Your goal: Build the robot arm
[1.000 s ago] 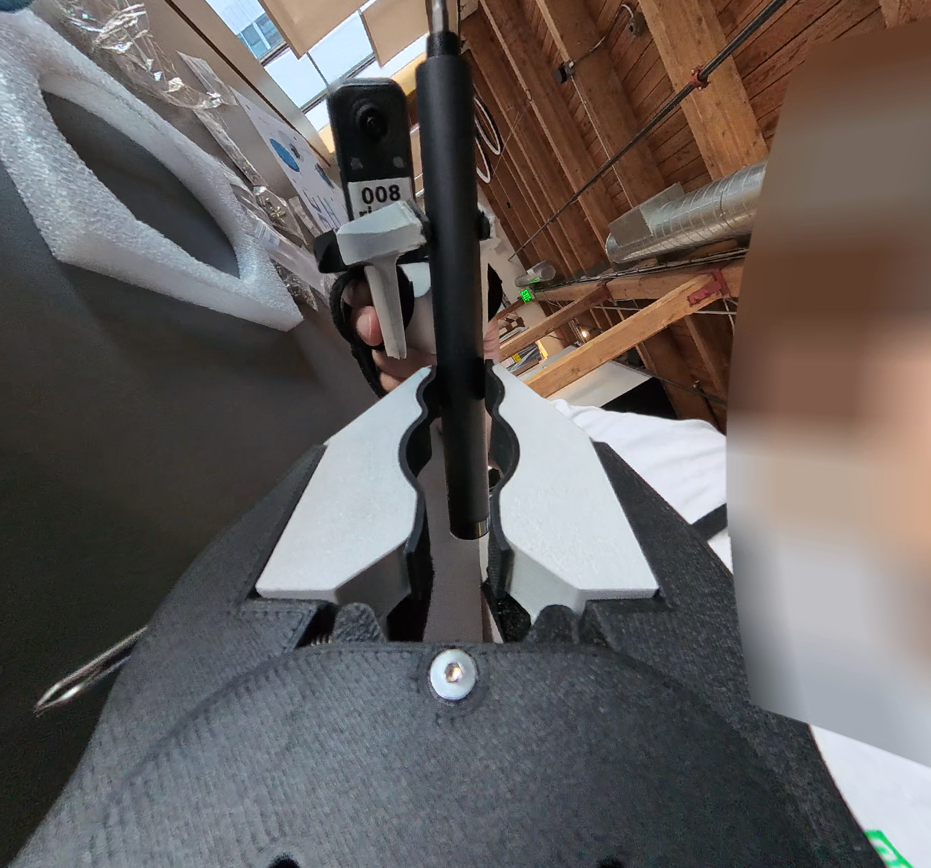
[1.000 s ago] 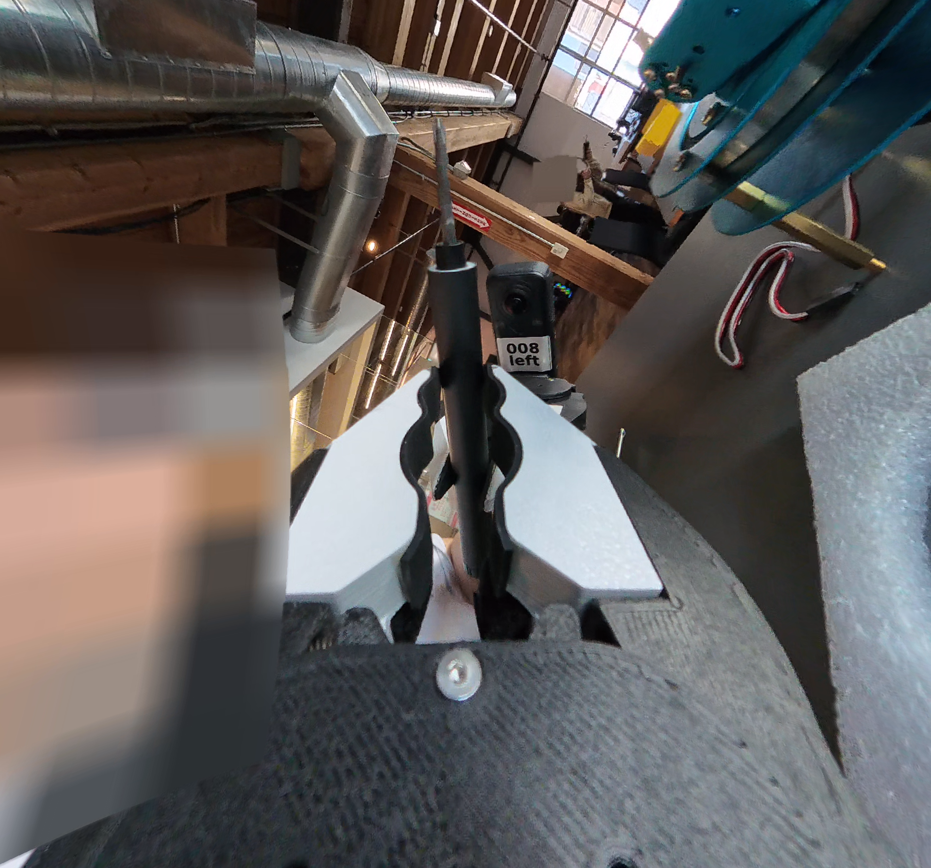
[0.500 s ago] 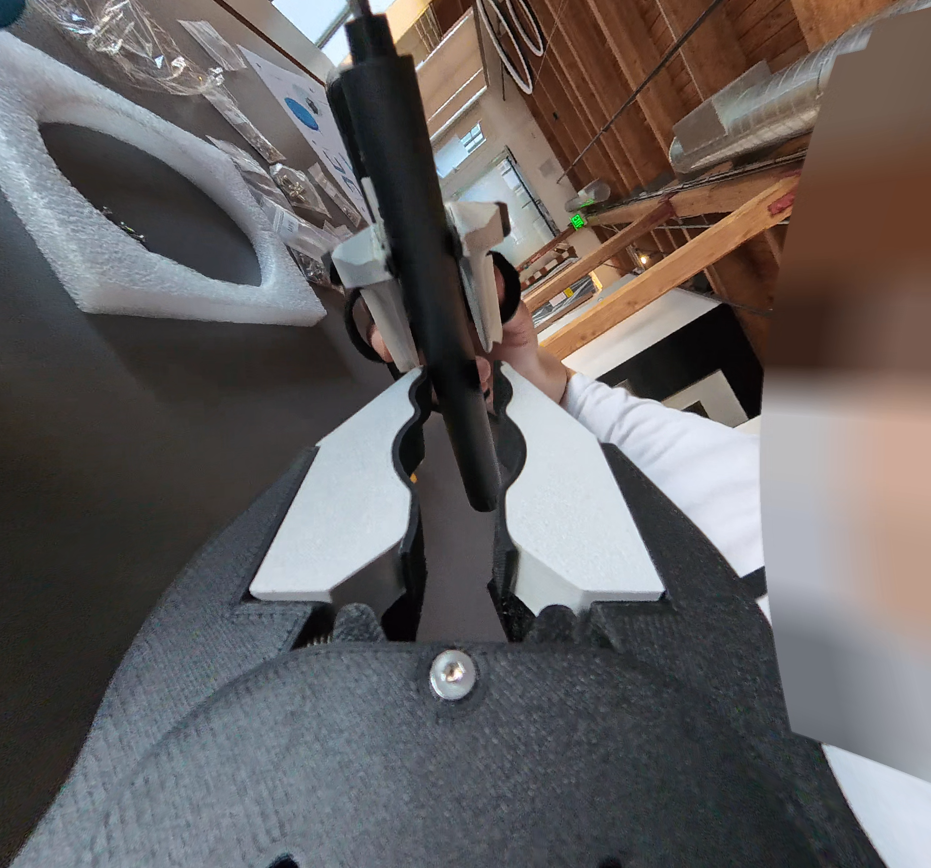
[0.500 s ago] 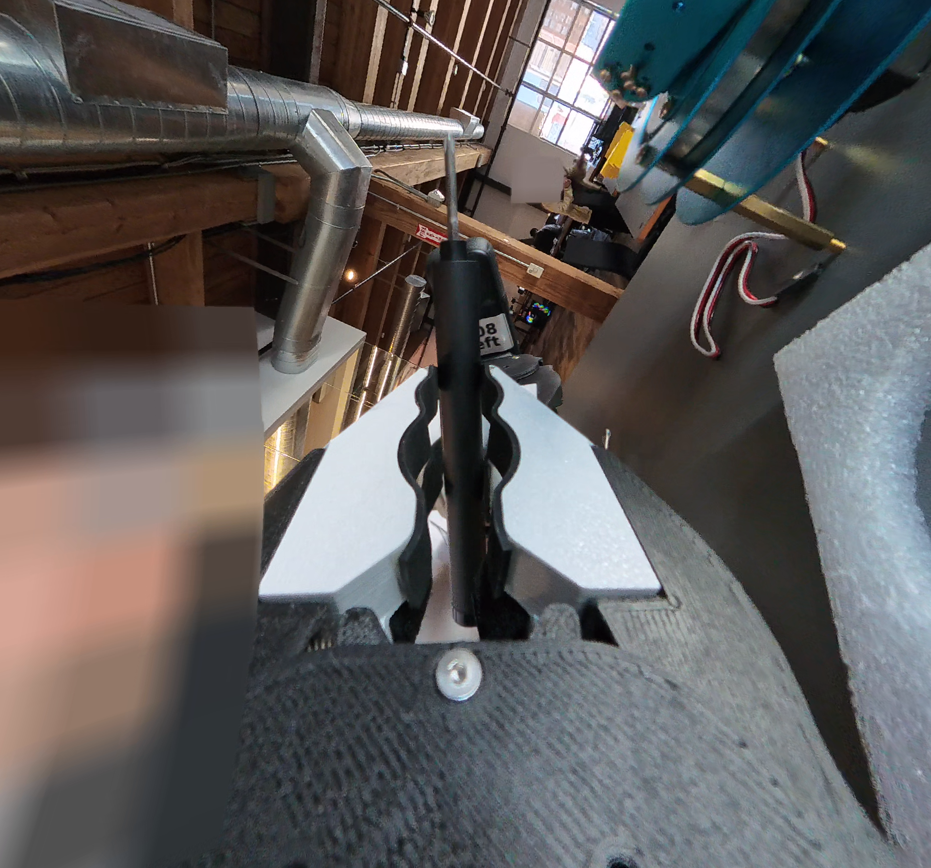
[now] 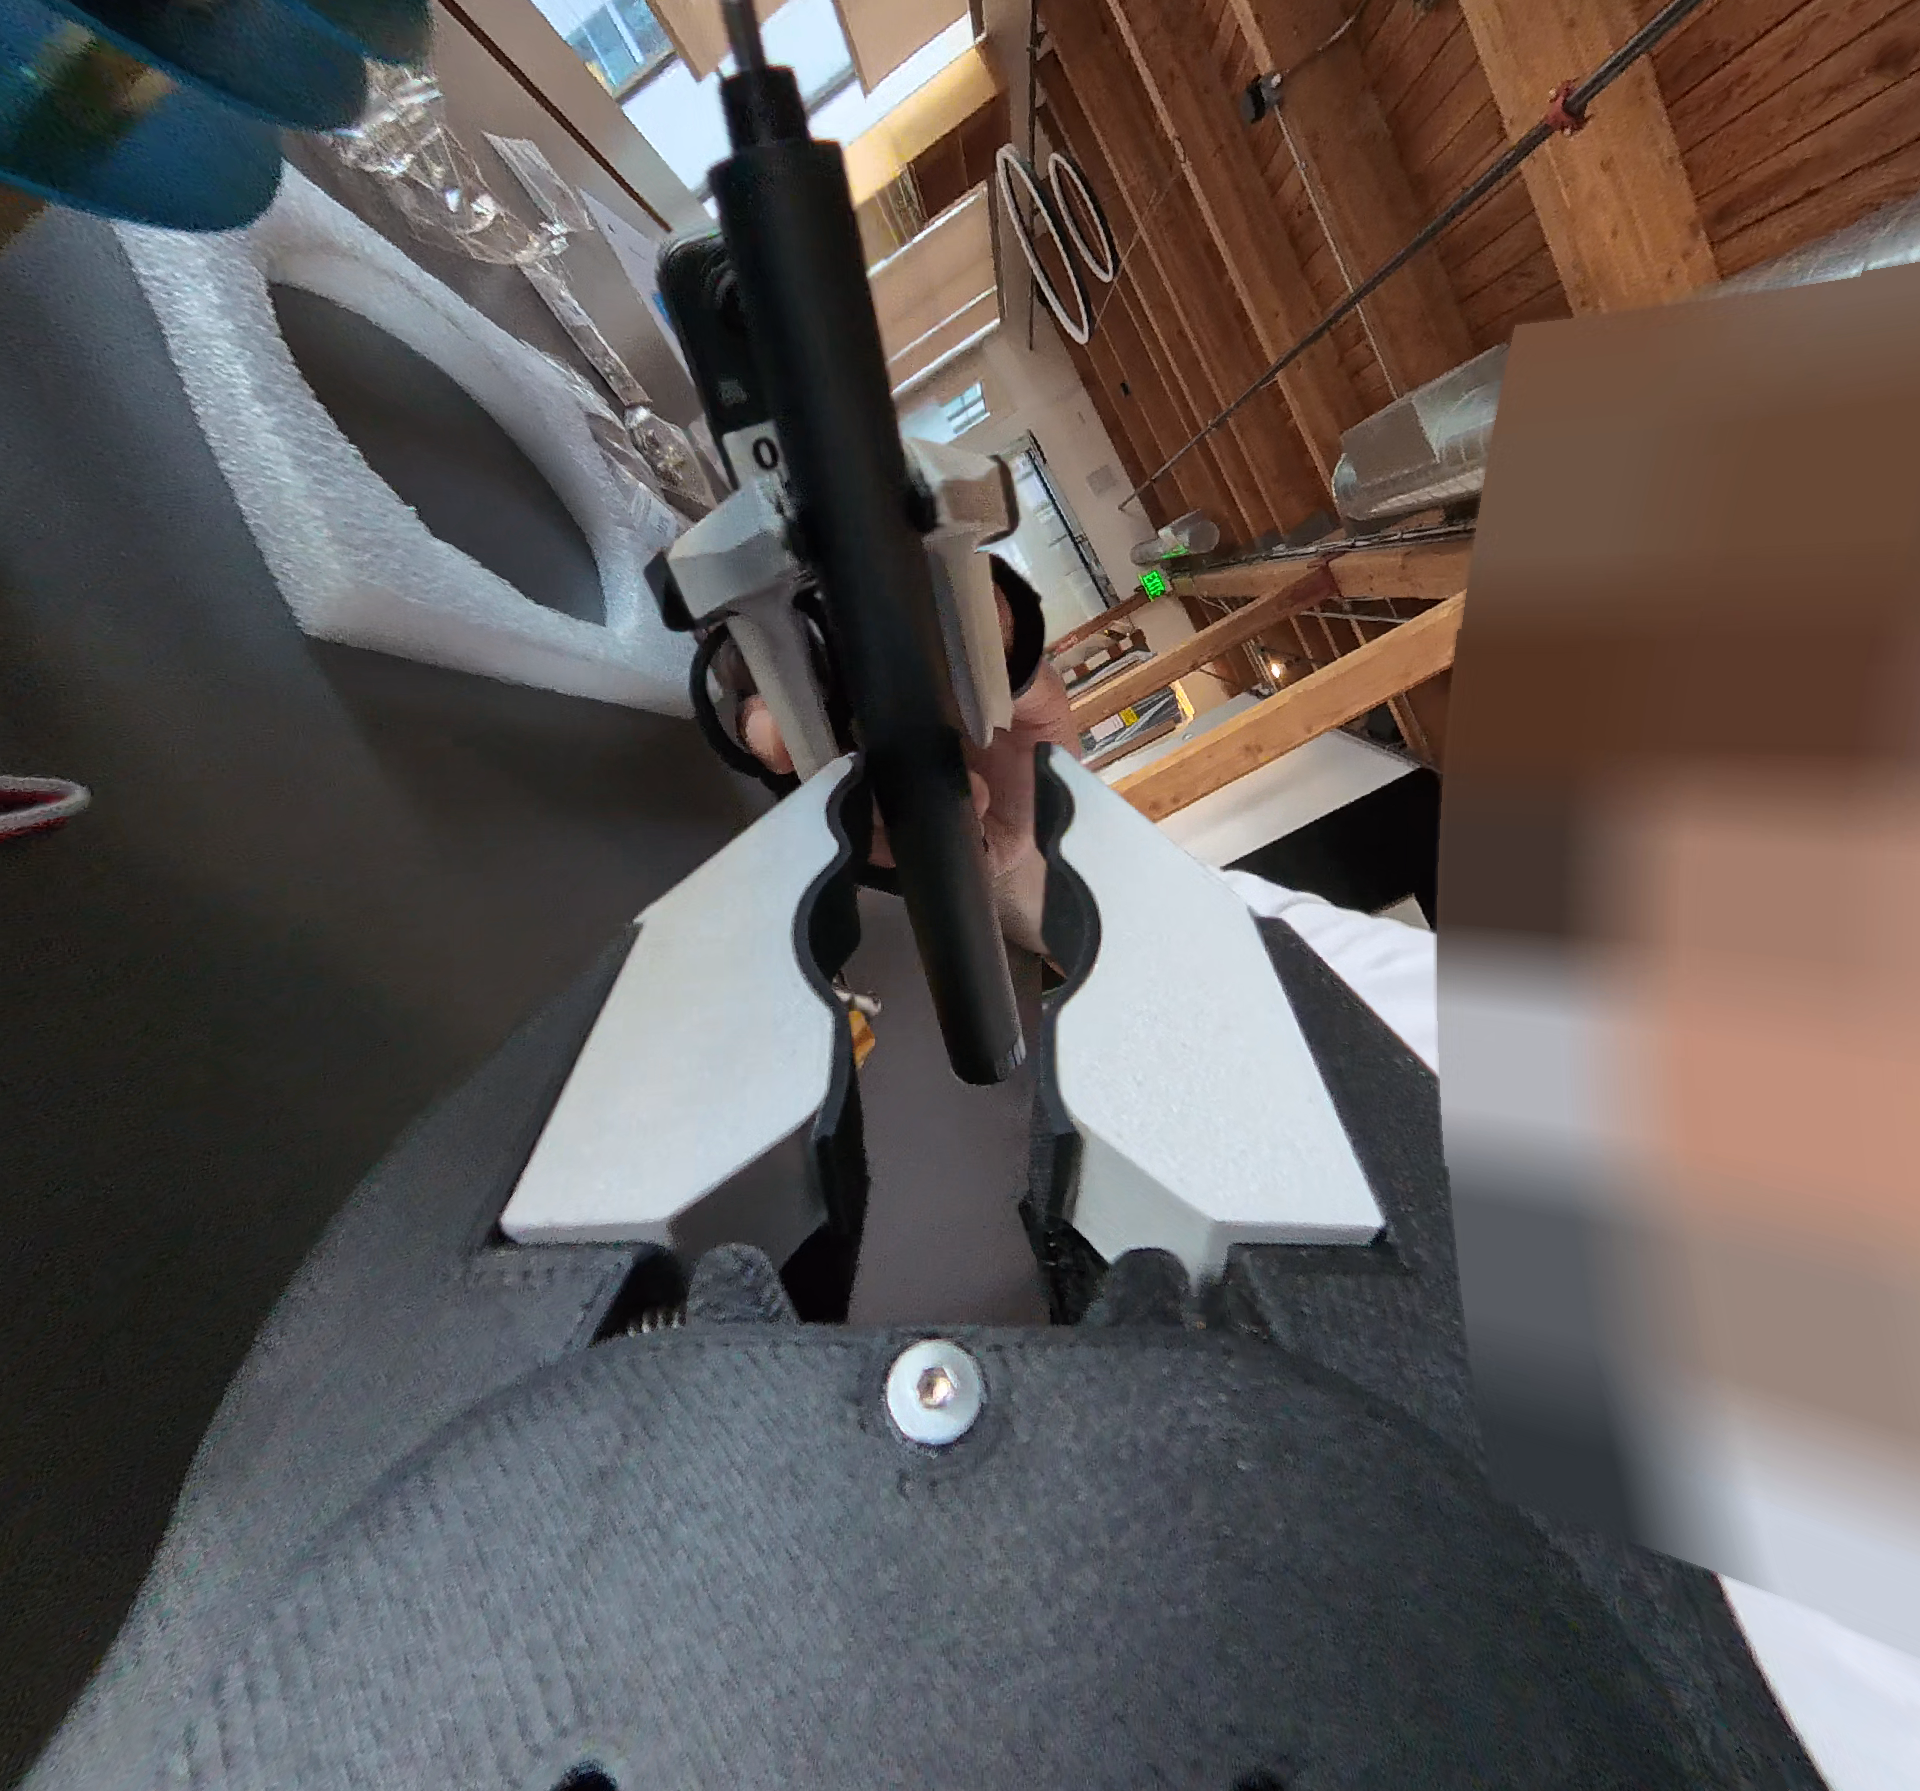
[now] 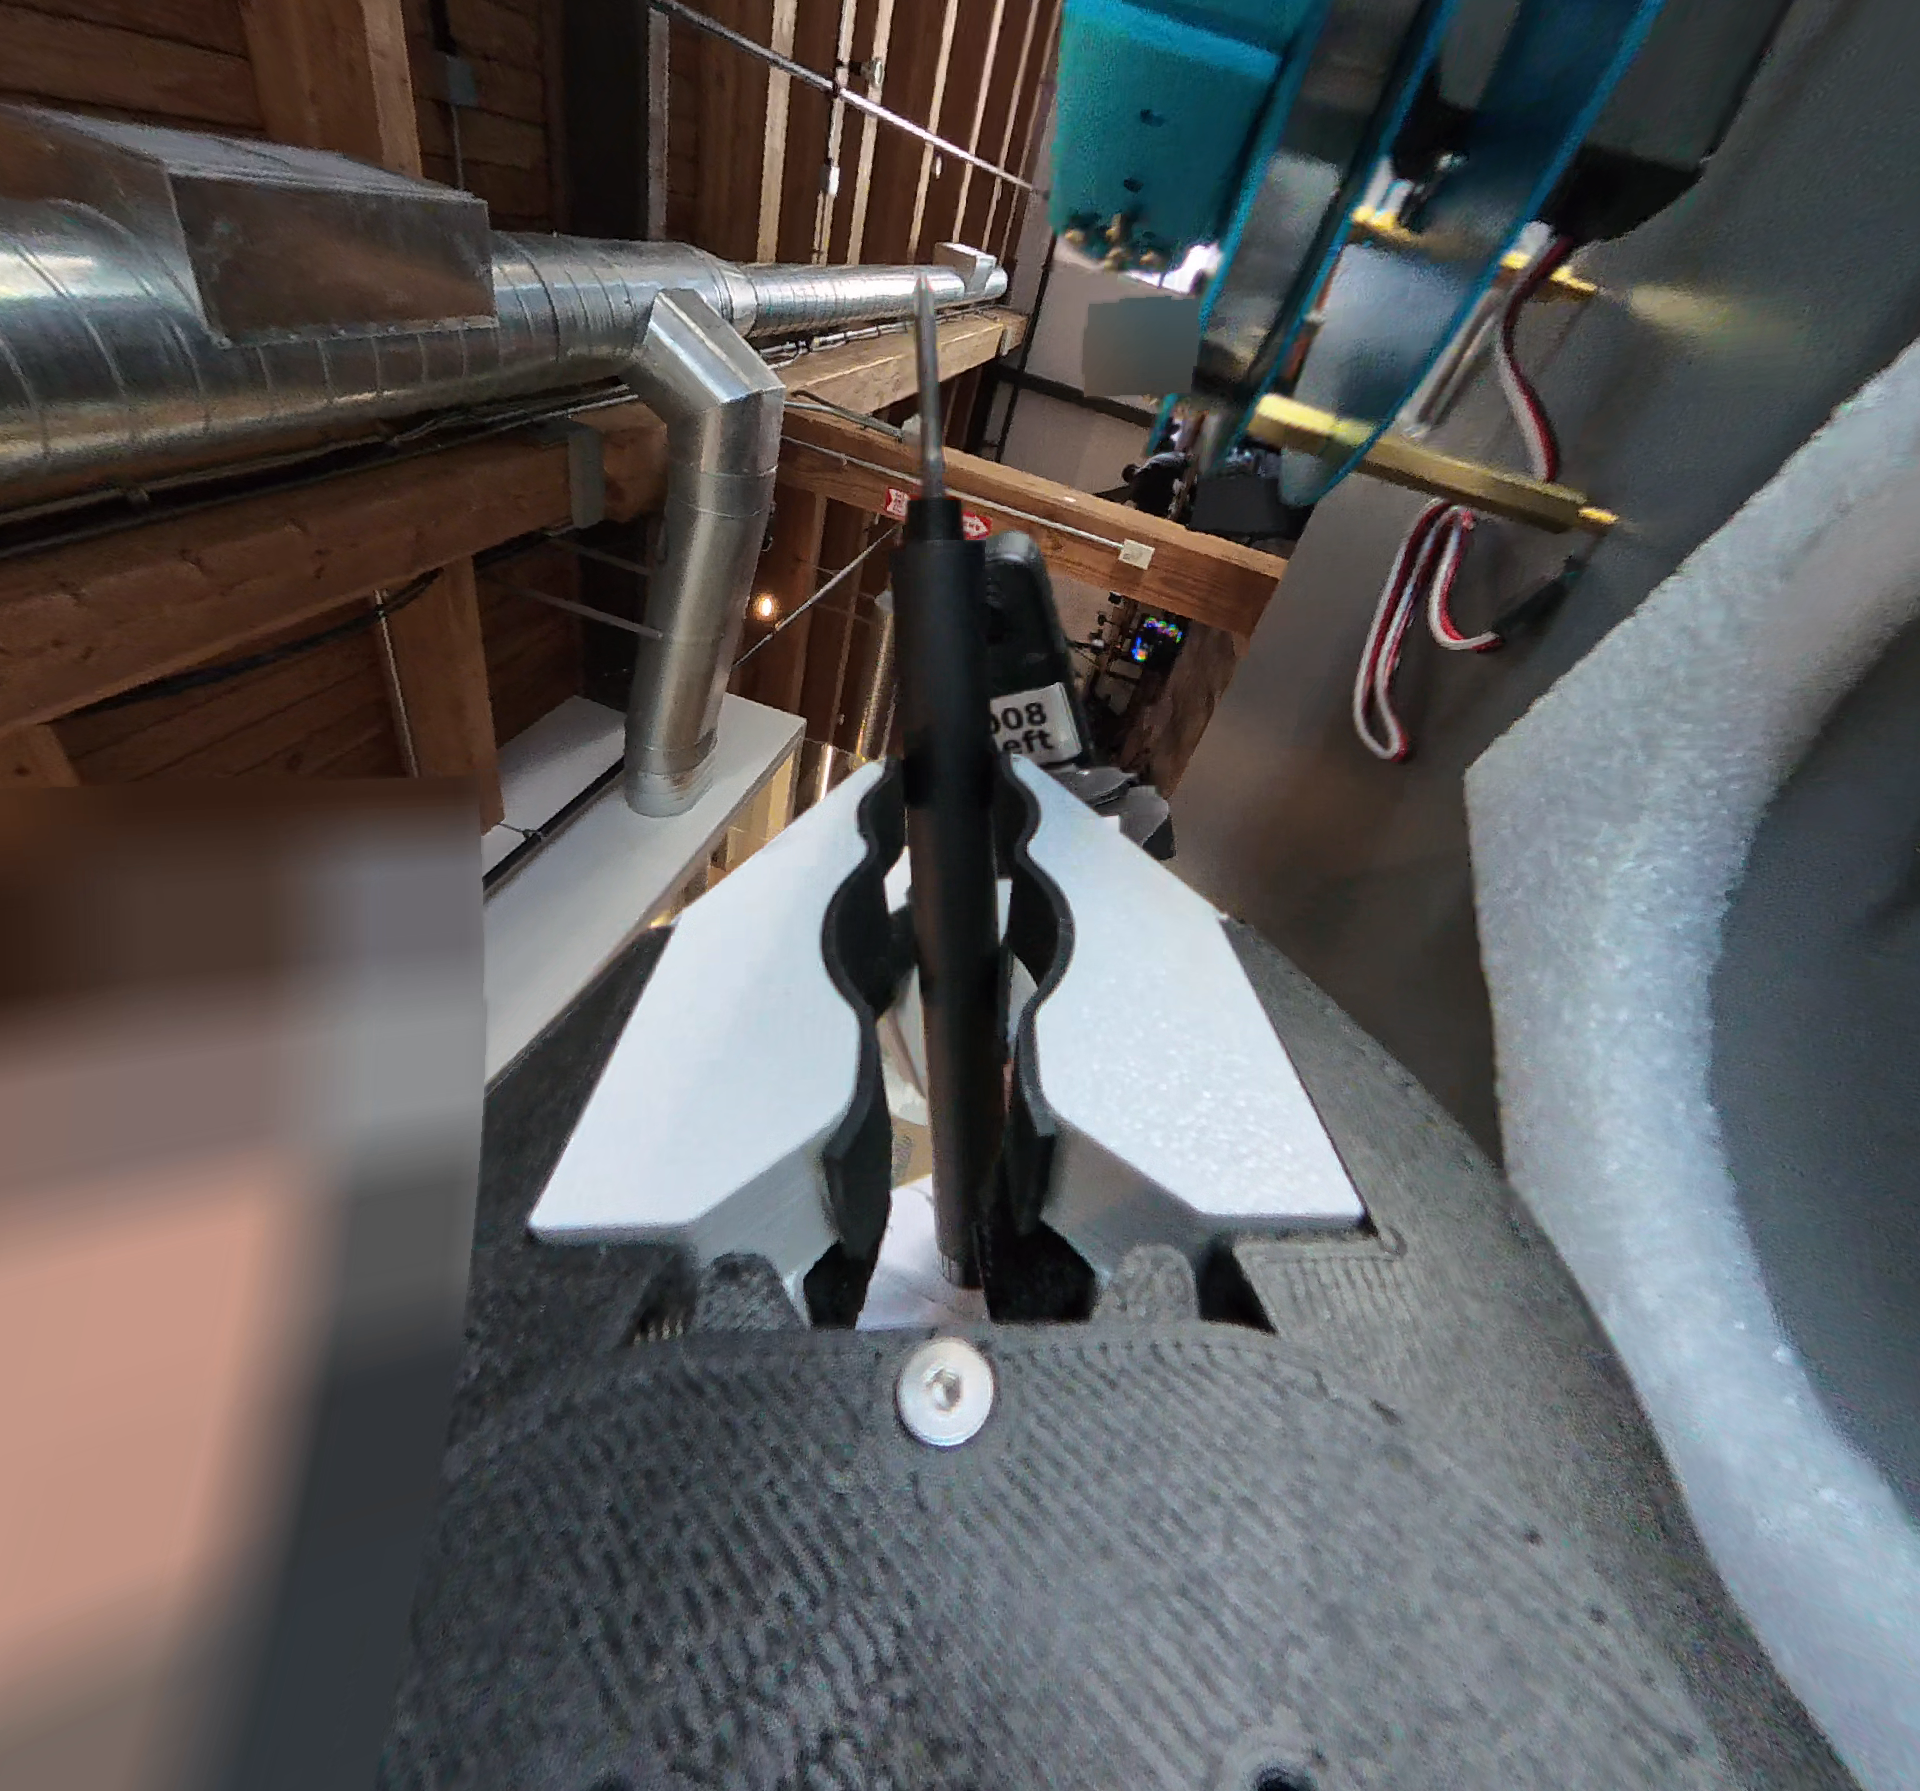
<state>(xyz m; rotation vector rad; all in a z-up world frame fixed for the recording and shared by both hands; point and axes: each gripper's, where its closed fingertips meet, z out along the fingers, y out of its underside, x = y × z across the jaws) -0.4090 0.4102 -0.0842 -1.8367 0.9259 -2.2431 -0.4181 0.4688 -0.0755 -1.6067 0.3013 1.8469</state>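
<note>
Grey bench (image 5: 260, 910) fills the left of my left wrist view. White foam frame (image 5: 343, 515) upper left, lying on it. Teal plastic assembly (image 6: 1299, 79) upper right in my right view, red-white wires (image 6: 1413, 619) below it. Right claw (image 6: 948, 785) clenched on black screwdriver (image 6: 951, 910), centre frame. Left claw (image 5: 945, 785) released; screwdriver handle (image 5: 883, 650) passes between its jaws, gap on the right side.

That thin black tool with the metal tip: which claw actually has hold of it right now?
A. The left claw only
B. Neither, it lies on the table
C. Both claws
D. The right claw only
D: the right claw is closed on the black screwdriver, while the left claw stands open with gaps either side of the handle.
</note>
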